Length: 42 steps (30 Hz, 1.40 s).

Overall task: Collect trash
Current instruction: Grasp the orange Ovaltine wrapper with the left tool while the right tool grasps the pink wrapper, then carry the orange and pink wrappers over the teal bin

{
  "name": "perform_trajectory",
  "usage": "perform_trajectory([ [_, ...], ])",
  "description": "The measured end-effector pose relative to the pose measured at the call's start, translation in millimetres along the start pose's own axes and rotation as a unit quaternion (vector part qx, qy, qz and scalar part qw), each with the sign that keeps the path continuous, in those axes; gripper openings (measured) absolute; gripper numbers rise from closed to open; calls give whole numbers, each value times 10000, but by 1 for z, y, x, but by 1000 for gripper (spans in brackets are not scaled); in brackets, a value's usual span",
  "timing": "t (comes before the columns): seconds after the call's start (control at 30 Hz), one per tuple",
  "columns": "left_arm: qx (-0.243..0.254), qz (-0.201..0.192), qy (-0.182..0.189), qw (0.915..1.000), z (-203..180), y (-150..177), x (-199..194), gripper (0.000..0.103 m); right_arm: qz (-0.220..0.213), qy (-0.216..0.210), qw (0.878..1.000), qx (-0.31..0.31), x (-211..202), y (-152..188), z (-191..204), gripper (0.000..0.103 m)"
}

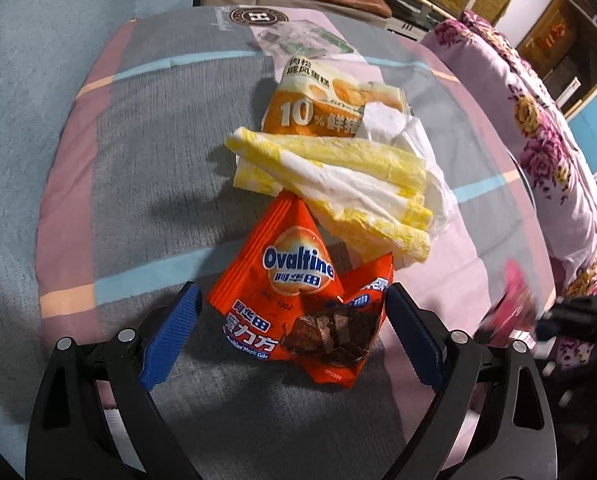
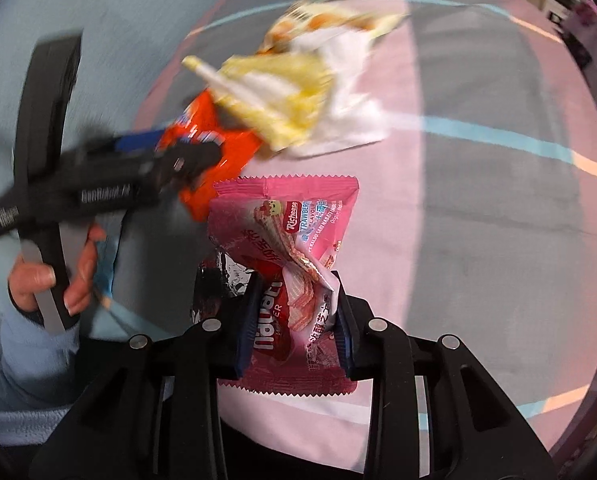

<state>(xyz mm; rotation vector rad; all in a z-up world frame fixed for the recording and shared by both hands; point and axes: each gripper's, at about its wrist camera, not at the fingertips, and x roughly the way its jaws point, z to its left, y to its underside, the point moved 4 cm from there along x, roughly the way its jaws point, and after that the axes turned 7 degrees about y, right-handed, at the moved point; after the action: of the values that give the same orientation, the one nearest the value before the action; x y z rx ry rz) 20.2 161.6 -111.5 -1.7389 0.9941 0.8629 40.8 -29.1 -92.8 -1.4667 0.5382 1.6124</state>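
Crinkly foil orange Ovaltine wrapper [image 1: 298, 300] lower centre between wide left gripper [image 1: 290, 332] jaws: light, slippery, pinch mid-body; right gripper [image 2: 294, 320] clamped on pink wafer wrapper [image 2: 286, 232]

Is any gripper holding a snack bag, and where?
Right gripper pinches the pink wafer wrapper at its crumpled lower middle. Left gripper holds nothing.

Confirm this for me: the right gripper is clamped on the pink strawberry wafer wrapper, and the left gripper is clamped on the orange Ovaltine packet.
Half wrong. The left gripper is open: in the left wrist view its blue pads stand clear on either side of the orange Ovaltine packet. The right gripper is indeed clamped on the pink strawberry wafer wrapper.
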Motion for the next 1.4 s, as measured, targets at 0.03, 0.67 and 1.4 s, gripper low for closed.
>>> perform_trajectory([
  [0.03, -17, -6, 18, 10000, 0, 1, 1, 93, -41, 15, 10000, 63, -3, -2, -5, 31],
  [0.67, 200, -336, 301, 9988, -39, 14, -10, 49, -524, 62, 9964, 668, -36, -11, -66, 31],
  [1.4, 1129, -158, 632, 9915, -168, -29, 19, 49, -1231, 221, 9806, 1509, -83, -2, -184, 31],
])
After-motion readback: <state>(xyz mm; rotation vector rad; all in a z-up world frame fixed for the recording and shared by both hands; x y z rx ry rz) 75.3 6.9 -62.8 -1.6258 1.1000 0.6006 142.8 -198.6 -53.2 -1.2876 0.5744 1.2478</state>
